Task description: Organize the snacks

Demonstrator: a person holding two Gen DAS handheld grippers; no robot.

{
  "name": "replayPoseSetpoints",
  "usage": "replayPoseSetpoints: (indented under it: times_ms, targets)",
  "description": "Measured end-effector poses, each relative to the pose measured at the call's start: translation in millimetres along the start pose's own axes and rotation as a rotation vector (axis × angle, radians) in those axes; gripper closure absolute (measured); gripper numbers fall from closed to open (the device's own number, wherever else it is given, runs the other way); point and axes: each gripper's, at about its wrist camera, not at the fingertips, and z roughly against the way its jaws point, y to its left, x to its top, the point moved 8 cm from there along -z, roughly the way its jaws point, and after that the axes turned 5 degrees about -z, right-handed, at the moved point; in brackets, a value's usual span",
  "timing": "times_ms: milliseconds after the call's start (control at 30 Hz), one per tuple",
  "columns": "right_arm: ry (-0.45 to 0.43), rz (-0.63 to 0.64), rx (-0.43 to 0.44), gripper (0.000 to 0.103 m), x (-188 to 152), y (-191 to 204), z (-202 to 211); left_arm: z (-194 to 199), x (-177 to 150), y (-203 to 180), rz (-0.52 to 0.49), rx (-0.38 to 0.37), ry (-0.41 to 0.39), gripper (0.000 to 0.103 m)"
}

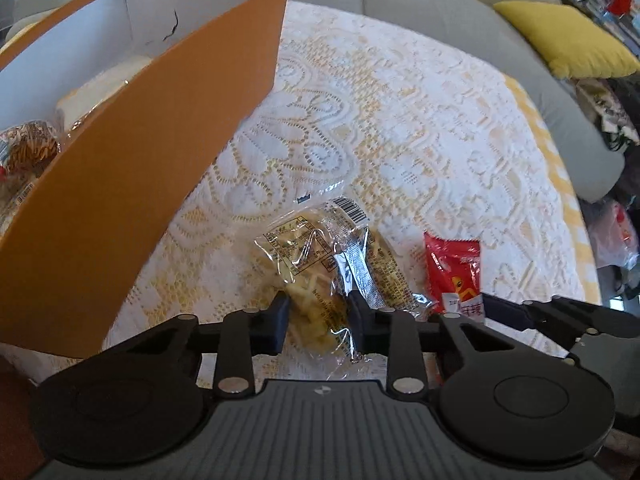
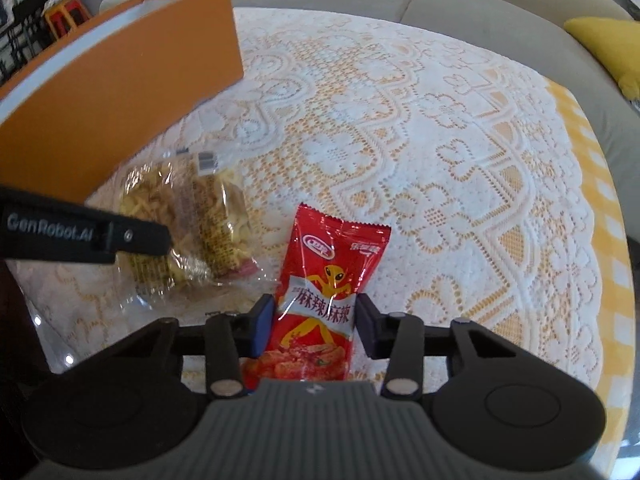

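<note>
A clear packet of yellow noodle snack (image 1: 320, 264) lies on the lace tablecloth beside the orange box (image 1: 132, 168). My left gripper (image 1: 318, 320) has its jaws closed against the packet's near end. It also shows in the right wrist view (image 2: 188, 216), with the left gripper's finger (image 2: 120, 236) over it. A red spicy snack packet (image 2: 320, 300) lies to the right of the noodles; my right gripper (image 2: 314, 324) has its jaws pressed on both sides of it. The red packet also shows in the left wrist view (image 1: 454, 268).
The orange box holds several wrapped snacks (image 1: 32, 152) at its left end. A grey sofa (image 1: 440, 12) with a yellow cushion (image 1: 568, 40) curves behind the table (image 2: 440, 160). Clutter lies at the far right (image 1: 616, 240).
</note>
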Motion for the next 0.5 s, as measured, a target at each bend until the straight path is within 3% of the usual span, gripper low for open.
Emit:
replayPoseSetpoints:
  times_ms: [233,400,500]
  targets:
    - [-0.007,-0.029,0.005,0.067,1.5,-2.5,2.4,20.0,4.4,-11.6,-0.093,0.011,-0.043,0.078]
    - [-0.038,-0.045,0.008,0.068,4.3,-3.3,12.3,27.6,1.2,-17.0,-0.169,0.031,-0.025,0.080]
    - [-0.063,-0.097,0.104,0.069,7.1,-1.5,21.0,32.2,1.2,-21.8,-0.201,0.013,-0.018,0.080]
